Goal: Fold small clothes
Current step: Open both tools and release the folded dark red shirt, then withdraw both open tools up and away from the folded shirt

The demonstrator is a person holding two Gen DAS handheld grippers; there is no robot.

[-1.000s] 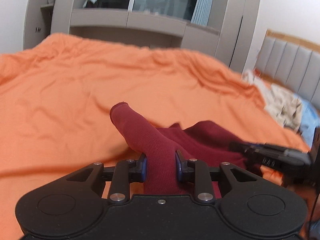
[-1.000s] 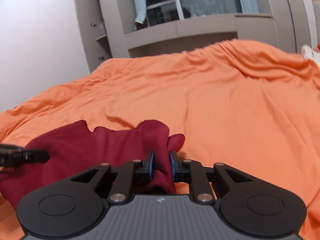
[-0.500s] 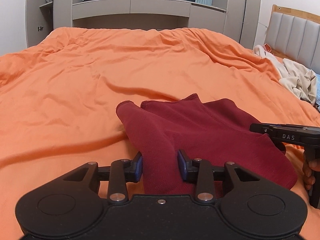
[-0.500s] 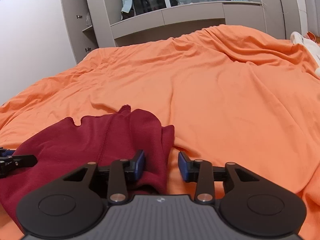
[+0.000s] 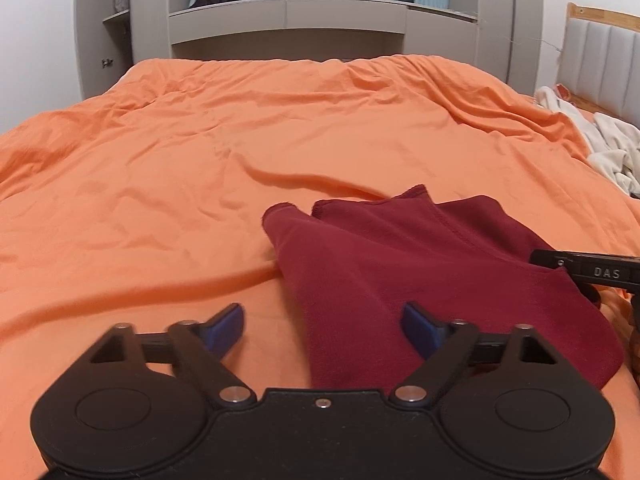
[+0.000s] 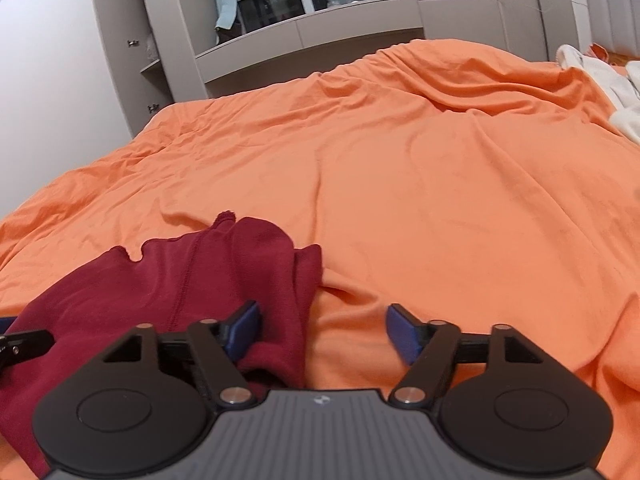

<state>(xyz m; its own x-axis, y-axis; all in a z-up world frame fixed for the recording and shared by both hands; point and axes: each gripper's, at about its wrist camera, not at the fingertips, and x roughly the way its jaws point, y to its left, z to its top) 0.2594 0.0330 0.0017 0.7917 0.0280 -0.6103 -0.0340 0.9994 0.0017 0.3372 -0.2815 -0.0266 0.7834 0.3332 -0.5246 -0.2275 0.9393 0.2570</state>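
Both grippers sit low over the dark red garment (image 5: 408,272), which lies loosely folded on the orange bedspread (image 5: 200,184). At the garment's left side, the left gripper (image 5: 323,322) has just been opening its jaws, and they now stand wide apart; a strip of the red cloth runs between the blue pads (image 5: 226,326), but neither pad presses on it, so it grips nothing. At the garment's right edge, the right gripper (image 6: 322,332) has likewise just been opening. Its left pad (image 6: 244,330) lies against a bunched fold of the cloth, while the other pad stands clear over bare orange sheet, so it has no hold either. From the left wrist view, the right tool's black tip pokes in over the garment's far right side. Beyond the garment, toward the head of the bed, a heap of pale clothes (image 5: 612,148) lies near a padded headboard (image 5: 600,56). Straight past the garment, across the bedspread, stands a grey wall unit (image 5: 320,12).
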